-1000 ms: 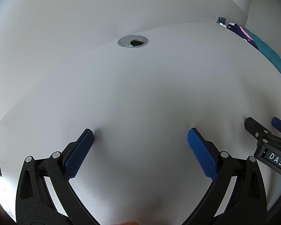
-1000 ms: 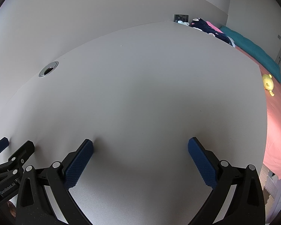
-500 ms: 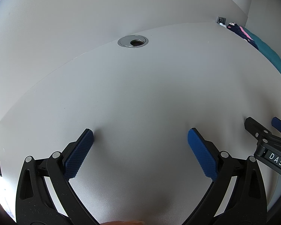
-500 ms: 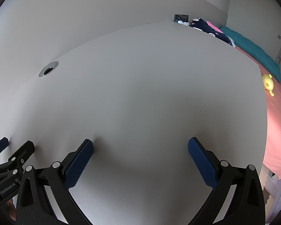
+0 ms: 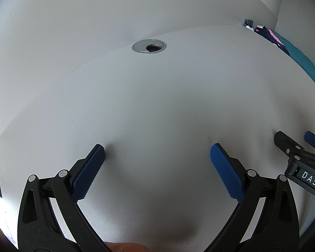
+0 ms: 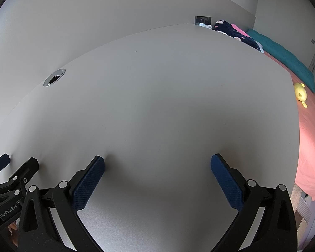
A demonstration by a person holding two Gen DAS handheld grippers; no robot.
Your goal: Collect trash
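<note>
No trash shows in either view. My left gripper (image 5: 157,153) rests open on the grey desk (image 5: 178,105), its blue pads wide apart with nothing between them. My right gripper (image 6: 157,166) is likewise open and empty on the same desk (image 6: 168,94). In the left wrist view the right gripper (image 5: 300,145) pokes in at the right edge. In the right wrist view the left gripper (image 6: 16,168) appears at the lower left.
A round metal cable grommet (image 5: 148,46) sits near the desk's back edge by the wall. Beyond the desk's right edge is a bed with a pink sheet (image 6: 310,147), a teal blanket (image 6: 283,56), dark patterned fabric (image 6: 235,31) and a yellow toy (image 6: 300,92).
</note>
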